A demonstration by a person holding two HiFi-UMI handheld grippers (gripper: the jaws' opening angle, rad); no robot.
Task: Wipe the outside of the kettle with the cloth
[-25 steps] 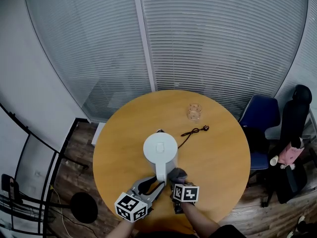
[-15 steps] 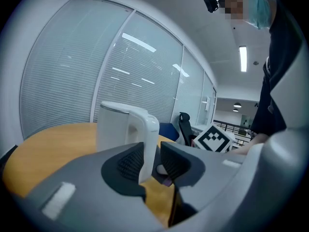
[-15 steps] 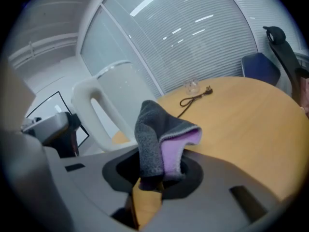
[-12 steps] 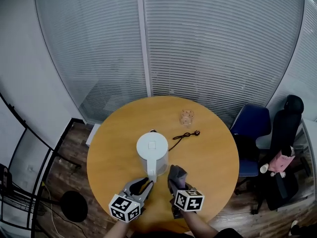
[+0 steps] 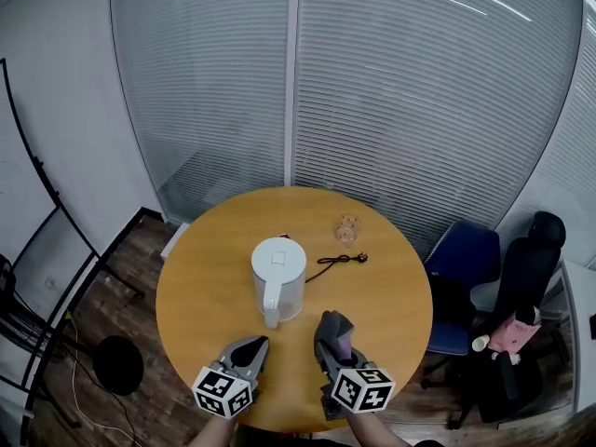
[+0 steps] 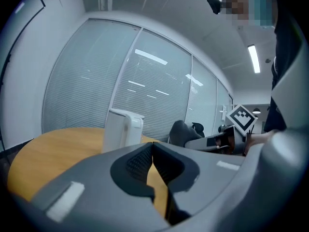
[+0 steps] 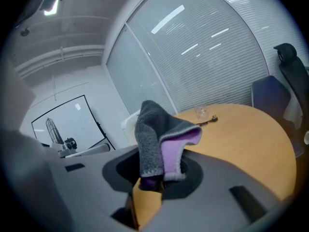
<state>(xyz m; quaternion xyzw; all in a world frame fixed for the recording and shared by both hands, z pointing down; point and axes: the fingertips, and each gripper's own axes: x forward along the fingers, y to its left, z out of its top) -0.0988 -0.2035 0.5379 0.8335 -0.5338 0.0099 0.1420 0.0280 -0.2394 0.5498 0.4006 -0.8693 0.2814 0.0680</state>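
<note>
- As the head view looks down on the round table [image 5: 196, 291] with the person at its 6 o'clock edge, the white kettle [image 5: 277, 276] stands upright a little off centre toward 9 o'clock. Its handle is turned to 6 o'clock.
- The cloth [image 7: 157, 134] — grey outside, lilac inside — is clamped in the right gripper [image 7: 153, 180]. It is folded over and sticks up past the jaws. From above it hangs at about 5 o'clock from the kettle, near it but clearly apart.
- The left gripper [image 6: 152, 149] has its jaws pressed together with nothing between them (only tabletop shows under the pads). It sits at the kettle's 6 o'clock, short of the handle and not touching it.
- A black cord [image 5: 339, 260] lies at the kettle's 3 o'clock and a small glass [image 5: 346, 228] at its 1 o'clock. Both are clear of the kettle.
- My judgement of progress: the cloth is in hand, but the wiping itself has not begun, since the cloth touches no part of the kettle.
- What is left is essentially the whole job — bringing the cloth up to the wall and working round the body, handle and lid.
- If the left gripper is meant to steady the handle, it would first have to open.
</note>
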